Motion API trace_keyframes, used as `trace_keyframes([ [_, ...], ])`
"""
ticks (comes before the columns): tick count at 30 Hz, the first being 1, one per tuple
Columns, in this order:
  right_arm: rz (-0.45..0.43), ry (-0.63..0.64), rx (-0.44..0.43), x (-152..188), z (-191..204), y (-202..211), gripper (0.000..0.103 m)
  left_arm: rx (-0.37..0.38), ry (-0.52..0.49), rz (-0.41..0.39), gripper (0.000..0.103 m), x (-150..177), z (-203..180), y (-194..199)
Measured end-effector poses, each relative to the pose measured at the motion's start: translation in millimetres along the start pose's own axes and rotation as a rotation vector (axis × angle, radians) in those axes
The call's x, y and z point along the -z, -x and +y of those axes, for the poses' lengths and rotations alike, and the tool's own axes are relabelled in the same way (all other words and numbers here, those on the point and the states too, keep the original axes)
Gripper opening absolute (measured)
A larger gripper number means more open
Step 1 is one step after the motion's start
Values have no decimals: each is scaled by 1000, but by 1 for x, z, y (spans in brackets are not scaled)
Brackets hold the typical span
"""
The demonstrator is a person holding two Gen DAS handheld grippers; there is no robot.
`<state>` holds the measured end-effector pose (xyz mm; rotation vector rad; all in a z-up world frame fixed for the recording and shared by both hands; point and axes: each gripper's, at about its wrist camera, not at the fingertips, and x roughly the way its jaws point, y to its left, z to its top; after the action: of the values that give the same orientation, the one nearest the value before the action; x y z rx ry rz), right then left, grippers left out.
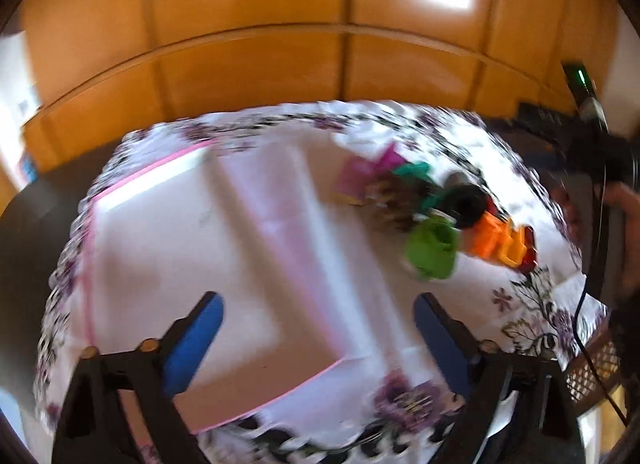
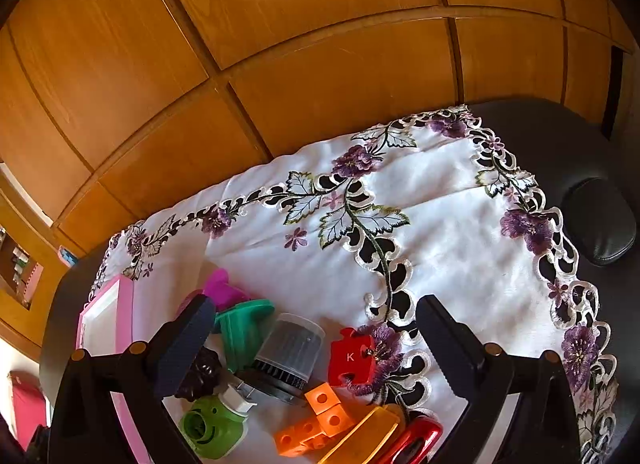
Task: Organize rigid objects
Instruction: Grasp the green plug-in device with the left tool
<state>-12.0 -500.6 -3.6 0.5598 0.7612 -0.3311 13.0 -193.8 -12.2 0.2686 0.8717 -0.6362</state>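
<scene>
A: Starting at our left, what do we have?

B: The pink-edged white tray [image 1: 168, 232] lies on the embroidered tablecloth [image 2: 440, 232], with a raised divider down its middle. Our left gripper [image 1: 316, 328] hangs above the tray's near end, its blue-padded jaws spread wide with nothing between them. That view is smeared, so finer detail escapes us.

A: And moving right?

B: Just beside the tray sits the heap of small things. We see a magenta piece [image 2: 220, 288] farthest back, then a green plastic piece [image 2: 240, 328], a clear-capped black cylinder [image 2: 288, 356], and a red puzzle piece [image 2: 352, 356] marked K. Nearer us lie a lime-green round piece [image 2: 212, 428], orange cubes [image 2: 316, 420], a yellow-orange bar [image 2: 364, 440] and a glossy red object [image 2: 416, 440].

A: Our right gripper [image 2: 316, 344]?

B: It hovers over that heap, jaws spread apart, gripping nothing. The objects all rest on the cloth, outside the tray.
</scene>
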Motion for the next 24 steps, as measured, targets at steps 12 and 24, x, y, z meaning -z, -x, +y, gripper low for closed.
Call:
trace_keyframes([
  [12,-9,-70,-57,-6,-12,6,102,96,-183,126,79,-41,-77,-93],
  [24,4,-91,-66,-8,-17,4,102,97,-127,118,53,-20,-88,-105],
])
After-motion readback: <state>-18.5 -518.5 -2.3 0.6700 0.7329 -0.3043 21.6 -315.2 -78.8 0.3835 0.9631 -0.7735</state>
